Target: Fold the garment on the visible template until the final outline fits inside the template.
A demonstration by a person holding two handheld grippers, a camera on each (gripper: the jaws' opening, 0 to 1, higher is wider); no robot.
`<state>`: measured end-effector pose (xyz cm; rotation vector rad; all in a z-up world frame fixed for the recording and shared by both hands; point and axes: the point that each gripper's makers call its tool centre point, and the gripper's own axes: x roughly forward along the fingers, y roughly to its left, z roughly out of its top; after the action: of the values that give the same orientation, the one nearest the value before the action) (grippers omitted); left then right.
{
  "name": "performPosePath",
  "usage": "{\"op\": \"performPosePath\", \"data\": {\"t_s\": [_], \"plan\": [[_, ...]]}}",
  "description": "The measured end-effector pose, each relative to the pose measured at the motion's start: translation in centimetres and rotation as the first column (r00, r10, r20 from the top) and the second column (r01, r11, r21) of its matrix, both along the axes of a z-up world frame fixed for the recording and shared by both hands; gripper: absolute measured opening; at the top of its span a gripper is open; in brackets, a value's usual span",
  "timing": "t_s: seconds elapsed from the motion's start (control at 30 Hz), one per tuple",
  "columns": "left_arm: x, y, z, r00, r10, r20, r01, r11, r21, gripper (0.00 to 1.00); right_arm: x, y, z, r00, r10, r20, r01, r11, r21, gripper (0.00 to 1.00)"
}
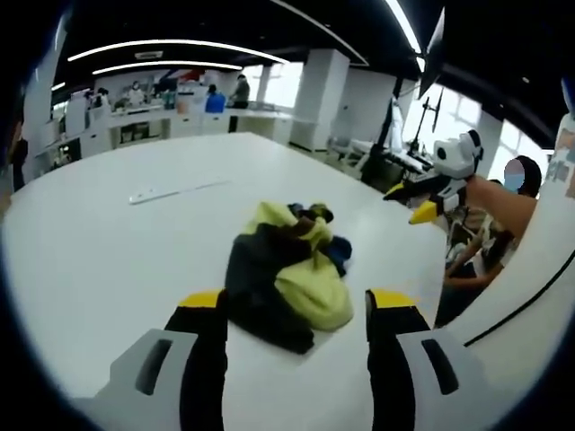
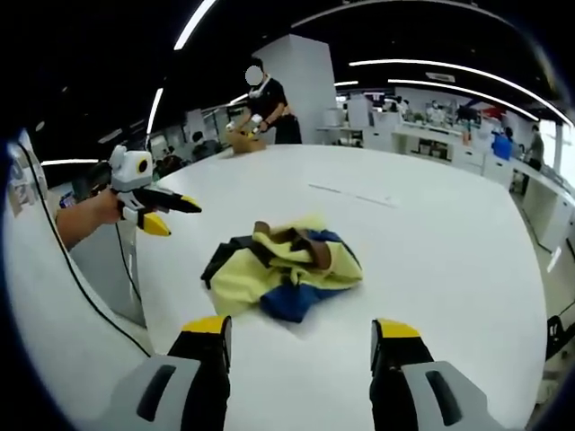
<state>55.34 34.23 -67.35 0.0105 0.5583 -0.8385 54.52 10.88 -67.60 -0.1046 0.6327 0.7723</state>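
Clothes first: the crumpled yellow, black and blue cloth garment [image 1: 286, 274] sits in a heap near the middle of the big white round table [image 1: 108, 260]. In the right gripper view the same heap [image 2: 283, 269] lies a bit ahead of my claw, w/ bare table between.

My left gripper [image 1: 292, 314] has its yellow-tipped jaws spread wide and holds nothing. The near edge of the heap sits right btwn the tips in the left gripper view, but I can't tell if they touch it. My right gripper [image 2: 301, 337] is also wide open and empty, hanging over bare table. I also see it in the left gripper view, held up off to the right side, away from the heap.

I think we are at the very start. Nothing is flat, nothing is folded. I can't pick out a template outline under the heap. There are thin pale marks on the table [image 1: 171, 190] further back, too small to read.

Next move, I guess: grab two edges of the heap, one per claw, lift and shake it open, then lay it flat. Tricky bit is finding a real edge or corner in that lump, not a thick bunch of layers. People [image 2: 265, 103] work at the far side of the table; no bother to me.
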Motion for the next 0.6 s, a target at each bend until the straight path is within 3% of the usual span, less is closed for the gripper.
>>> {"op": "performPosePath", "data": {"t_s": [0.6], "plan": [[2.2,-1.1,-0.6,0.998,-0.049,0.04,0.047,0.998,0.032,0.43,4.1,1.8,0.6,0.995,0.063,0.074,-0.061,0.998,-0.024,0.45]]}}
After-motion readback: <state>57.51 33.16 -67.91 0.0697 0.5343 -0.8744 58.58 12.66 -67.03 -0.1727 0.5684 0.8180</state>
